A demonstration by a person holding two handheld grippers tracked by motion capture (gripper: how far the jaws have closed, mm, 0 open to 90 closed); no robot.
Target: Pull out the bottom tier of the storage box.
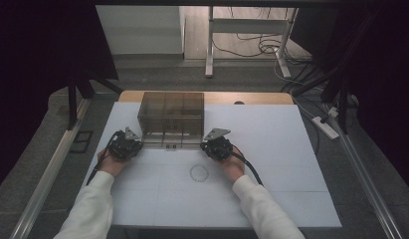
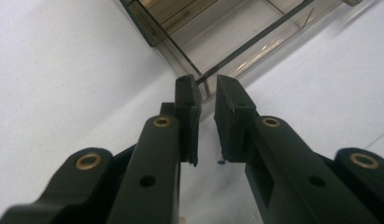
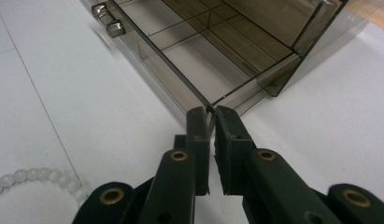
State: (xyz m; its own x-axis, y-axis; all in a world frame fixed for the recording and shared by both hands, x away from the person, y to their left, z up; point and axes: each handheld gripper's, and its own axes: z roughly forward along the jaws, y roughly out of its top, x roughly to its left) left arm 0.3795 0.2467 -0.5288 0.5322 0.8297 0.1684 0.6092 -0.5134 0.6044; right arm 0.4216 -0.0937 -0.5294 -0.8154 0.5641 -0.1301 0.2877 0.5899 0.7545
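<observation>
— Worktop [image 1: 271,149] first: where's the smoky clear drawer box [image 1: 171,112]?

— Toward the far edge, middle, its bottom drawer [image 3: 199,60] pulled partly out toward the person.

— And each tool?

— Left tool [image 2: 207,100] narrow, jaws straddling the drawer's front corner; right tool [image 3: 210,122] nearly closed on the other corner's thin wall.

— Step?

— Sliding the drawer, I'd judge; next needs an even pull or push. Bead bracelet [image 1: 199,173] lies toward the near edge.

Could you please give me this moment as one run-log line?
left tongs: nearly shut at drawer front corner | right tongs: nearly shut at other corner | bead bracelet: on table
</observation>
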